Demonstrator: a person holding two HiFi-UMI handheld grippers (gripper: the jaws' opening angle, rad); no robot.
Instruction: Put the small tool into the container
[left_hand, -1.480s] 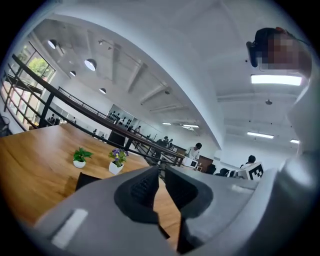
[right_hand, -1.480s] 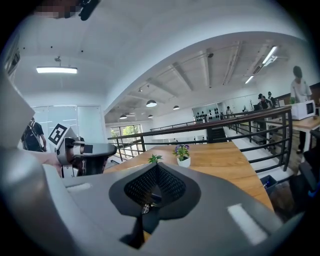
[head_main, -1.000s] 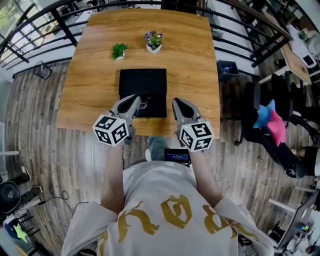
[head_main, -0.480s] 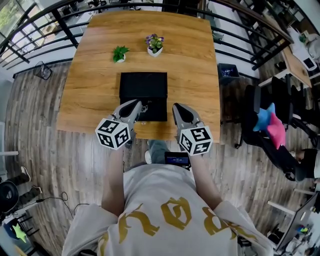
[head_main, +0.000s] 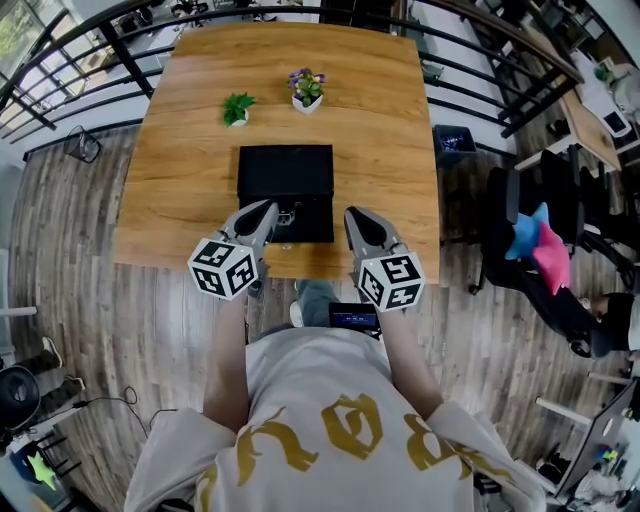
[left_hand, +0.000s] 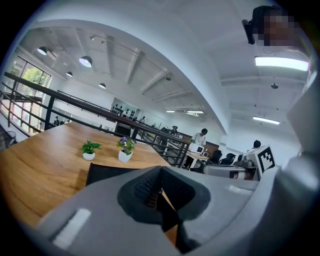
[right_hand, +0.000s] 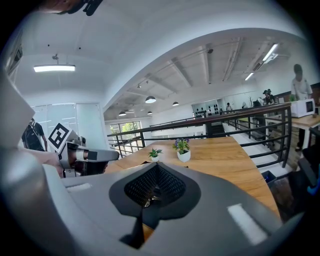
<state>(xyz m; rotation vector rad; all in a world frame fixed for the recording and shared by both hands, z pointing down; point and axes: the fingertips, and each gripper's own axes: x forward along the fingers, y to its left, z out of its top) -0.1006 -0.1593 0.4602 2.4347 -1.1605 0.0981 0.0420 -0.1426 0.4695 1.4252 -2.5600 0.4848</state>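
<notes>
While left tongs (head_main: 272, 207), right tongs (head_main: 350, 213) closed, container (head_main: 285, 170) ahead.

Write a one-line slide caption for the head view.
Left gripper and right gripper poised near a black container on a wooden table.

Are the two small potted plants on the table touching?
Apart: the head view shows bare wood between the green-leaved potted plant and the purple-flowered potted plant.

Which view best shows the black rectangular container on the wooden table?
Head view: the black rectangular container shows nearly whole from above. The left gripper view catches only a dark strip beyond its jaws; the right gripper view's jaws hide almost all.
</notes>
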